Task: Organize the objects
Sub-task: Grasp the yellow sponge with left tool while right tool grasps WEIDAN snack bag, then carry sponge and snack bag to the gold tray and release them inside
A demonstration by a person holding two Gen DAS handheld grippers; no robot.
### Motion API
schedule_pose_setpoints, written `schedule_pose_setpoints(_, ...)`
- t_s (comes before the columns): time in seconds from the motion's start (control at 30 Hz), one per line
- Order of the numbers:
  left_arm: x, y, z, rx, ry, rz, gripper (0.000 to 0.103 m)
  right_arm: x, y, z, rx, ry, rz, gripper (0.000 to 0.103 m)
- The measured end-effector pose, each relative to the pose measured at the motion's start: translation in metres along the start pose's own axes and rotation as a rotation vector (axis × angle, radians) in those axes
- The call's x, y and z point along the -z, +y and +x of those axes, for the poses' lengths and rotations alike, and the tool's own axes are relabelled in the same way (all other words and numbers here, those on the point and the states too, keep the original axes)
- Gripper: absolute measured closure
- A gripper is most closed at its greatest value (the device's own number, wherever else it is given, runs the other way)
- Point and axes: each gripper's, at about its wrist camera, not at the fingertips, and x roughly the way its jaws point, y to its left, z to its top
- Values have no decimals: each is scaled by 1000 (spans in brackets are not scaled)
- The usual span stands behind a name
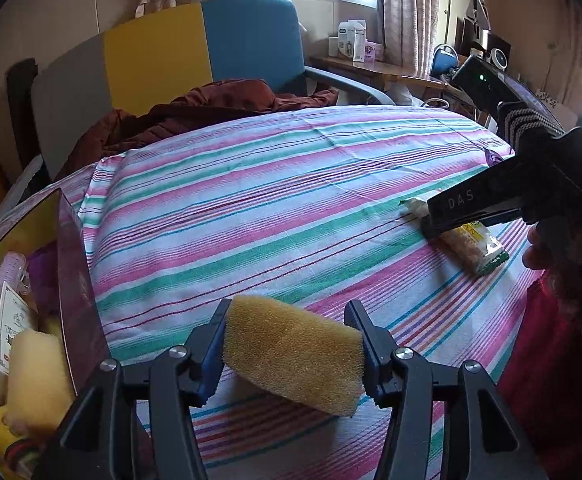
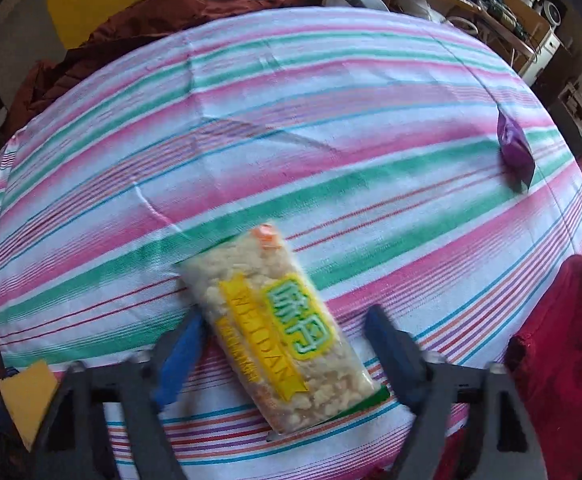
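Left hand-held gripper (image 1: 287, 356): clamped on the yellow sponge (image 1: 293, 354), held clear of the striped cloth beside the box (image 1: 73, 280), likely bound for it.
Right hand-held gripper (image 2: 283, 348): jaws astride the snack packet (image 2: 279, 344) lying on the worktop (image 2: 331, 140); pads not yet pressing.
Purple packet (image 2: 515, 148): well apart, untouched.

Striped tablecloth (image 2: 331, 120) bears snack packet (image 2: 287, 336); purple packet (image 2: 517, 150); box (image 1: 77, 280).

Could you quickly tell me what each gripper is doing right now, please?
Left gripper: closed on the yellow sponge.
Right gripper: open, jaws straddling the snack packet, not gripping.
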Motion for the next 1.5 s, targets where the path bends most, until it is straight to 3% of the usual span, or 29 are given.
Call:
schedule_pose_setpoints(0.2, 1, -1, 0, -3, -8, 6, 46, 2, 3, -6, -75, -13, -19, 50)
schedule_pose_setpoints(0.4, 0, -2, -2, -3, -19, 13, 48, -6, -3, -5, -92, -22, -33, 50)
schedule_pose_setpoints(0.57, 0, 1, -9, 7, -21, -4, 49, -5, 14, -10, -111, -35, -40, 50)
schedule_pose_setpoints(0.8, -10, 10, -51, 30, -96, -32, 49, -2, 27, -30, -211, -105, -88, 50)
schedule_pose_setpoints(0.97, -15, 39, -91, 21, -154, -106, 49, -8, 43, -35, -264, -143, -132, 50)
schedule_pose_setpoints(1.2, -5, 92, -136, -55, -211, -208, 49, -1, 56, -40, -291, -152, -185, 50)
schedule_pose_setpoints(1.5, 26, 167, -174, -249, -225, -324, 49, 0, 78, -50, -317, -135, -226, 50)
